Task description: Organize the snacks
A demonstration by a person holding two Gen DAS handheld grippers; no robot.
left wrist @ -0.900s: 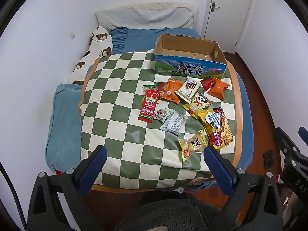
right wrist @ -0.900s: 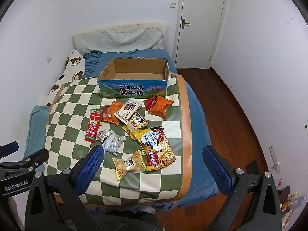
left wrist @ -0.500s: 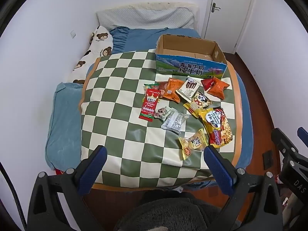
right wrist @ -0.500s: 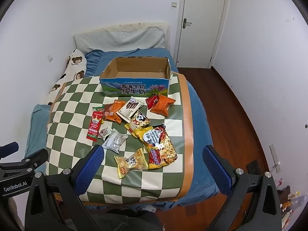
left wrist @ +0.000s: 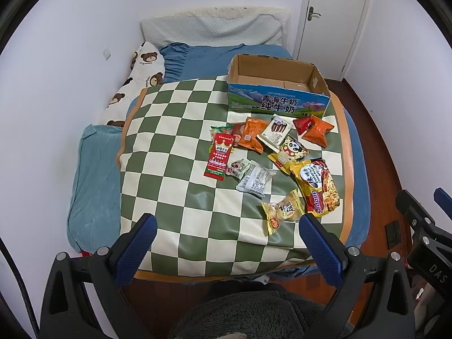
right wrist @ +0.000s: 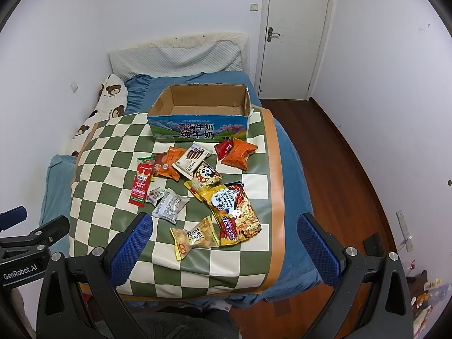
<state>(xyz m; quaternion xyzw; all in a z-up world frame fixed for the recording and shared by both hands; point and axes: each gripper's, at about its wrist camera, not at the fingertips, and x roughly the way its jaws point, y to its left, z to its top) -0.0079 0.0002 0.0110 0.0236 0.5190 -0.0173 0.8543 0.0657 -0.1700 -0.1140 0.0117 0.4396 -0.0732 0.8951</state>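
I have both grippers wide open and holding nothing — the left gripper and right gripper hang over the near edge of the checkered blanket. The snacks are scattered on it around my 1 o'clock: a Sedaap noodle pack, a yellow cracker bag, a red stick pack. The open cardboard box sits at 12 o'clock, just beyond them.
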